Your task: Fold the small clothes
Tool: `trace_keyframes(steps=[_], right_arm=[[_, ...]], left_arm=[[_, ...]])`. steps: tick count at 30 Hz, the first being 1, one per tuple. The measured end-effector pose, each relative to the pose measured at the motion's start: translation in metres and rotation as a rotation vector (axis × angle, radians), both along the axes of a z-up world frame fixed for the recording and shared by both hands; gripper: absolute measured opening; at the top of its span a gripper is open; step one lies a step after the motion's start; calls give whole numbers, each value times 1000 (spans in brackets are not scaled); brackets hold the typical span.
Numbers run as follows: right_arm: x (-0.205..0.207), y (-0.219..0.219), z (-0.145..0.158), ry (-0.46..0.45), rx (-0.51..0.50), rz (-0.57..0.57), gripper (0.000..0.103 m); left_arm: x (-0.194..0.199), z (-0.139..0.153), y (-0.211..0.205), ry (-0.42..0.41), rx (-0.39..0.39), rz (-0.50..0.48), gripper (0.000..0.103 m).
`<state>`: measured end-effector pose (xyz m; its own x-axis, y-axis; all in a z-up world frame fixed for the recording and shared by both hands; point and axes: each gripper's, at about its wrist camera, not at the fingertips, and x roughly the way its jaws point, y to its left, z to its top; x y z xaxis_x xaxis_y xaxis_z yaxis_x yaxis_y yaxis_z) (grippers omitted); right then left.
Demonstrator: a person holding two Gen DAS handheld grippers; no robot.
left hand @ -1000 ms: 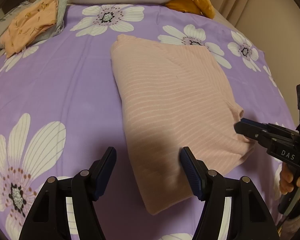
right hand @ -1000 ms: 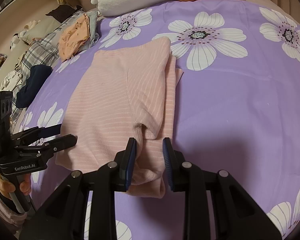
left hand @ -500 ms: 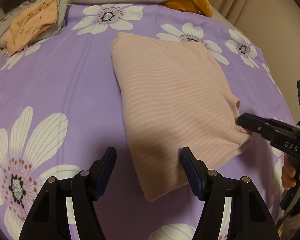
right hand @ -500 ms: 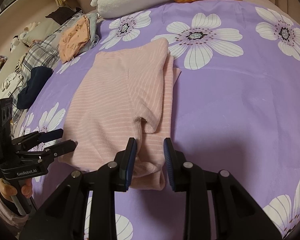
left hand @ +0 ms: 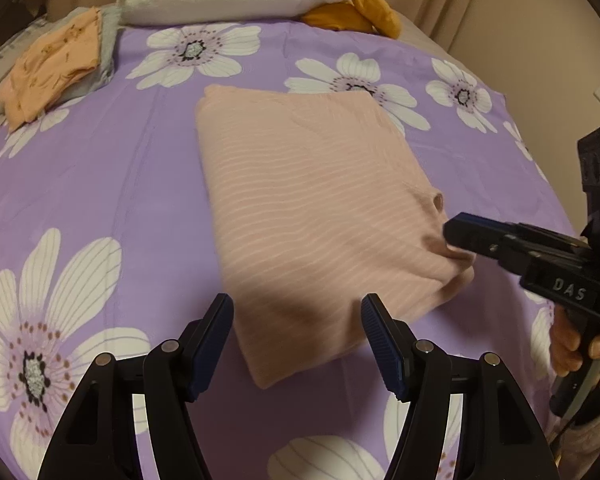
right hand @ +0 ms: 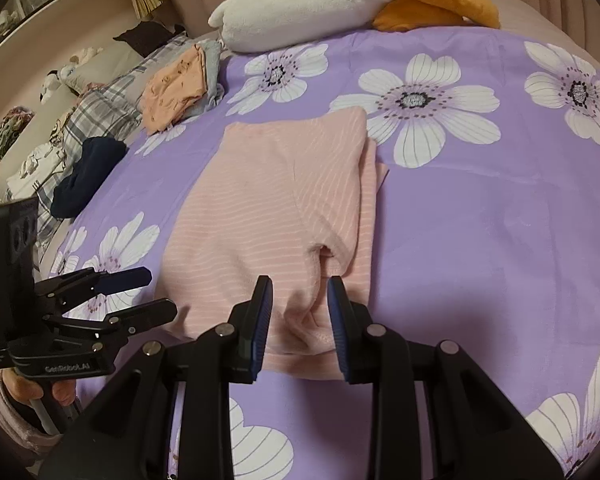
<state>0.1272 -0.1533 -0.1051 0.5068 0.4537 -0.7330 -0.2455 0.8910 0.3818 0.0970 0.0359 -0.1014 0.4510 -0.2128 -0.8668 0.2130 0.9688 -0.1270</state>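
Mid-fold: right gripper (right hand: pixel 300 316) pinches pink garment (right hand: pixel 276 216) at its 5 o'clock corner; left gripper (left hand: pixel 296 340), jaws apart and empty, should next grip the 7 o'clock corner.

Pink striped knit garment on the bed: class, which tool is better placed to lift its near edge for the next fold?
Right tool: the pink striped knit garment bunches between its fingers; left tool hovers open.

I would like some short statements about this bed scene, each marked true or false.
1. The pink striped garment lies folded on the purple flowered sheet. True.
2. The left gripper clamps the garment. False: it is open, its fingers apart above the near corner.
3. An orange printed garment lies near the far left edge of the sheet. True.
4. The white plush toy sits on the pink garment. False: it lies beyond it, at the far end of the bed.
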Motion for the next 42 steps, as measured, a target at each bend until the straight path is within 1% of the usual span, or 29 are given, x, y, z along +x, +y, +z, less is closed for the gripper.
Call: trace_keyframes(steps=[4,8,12,18,27,33,36,42], right_arm=[[4,2,-14,42,-13,-7,29],[5,0,-23,64,-5,-12,29],[3,0,-19,59,-5,-10,29],[-3,-3,-7,21,6,-15,29],[-2,-6,-23,63,3,-30,29],[-5,-5,-19,55,3,-27,29],[-6,-5,-21,63,-1,-29,29],[-8,-4,-20,60,-2,-30,29]], left_arm=[[6,-11,-2,26,6,5,66],[8,-14,-3,31,9,4,66],[5,-10,-3,24,12,0,66],[-3,-10,-4,20,11,-8,66],[-6,-16,-6,29,20,-8,66],[-11,-15,-5,28,21,-6,66],[-12,-17,-4,37,19,0,66],[-18,-13,-2,29,15,4,66]])
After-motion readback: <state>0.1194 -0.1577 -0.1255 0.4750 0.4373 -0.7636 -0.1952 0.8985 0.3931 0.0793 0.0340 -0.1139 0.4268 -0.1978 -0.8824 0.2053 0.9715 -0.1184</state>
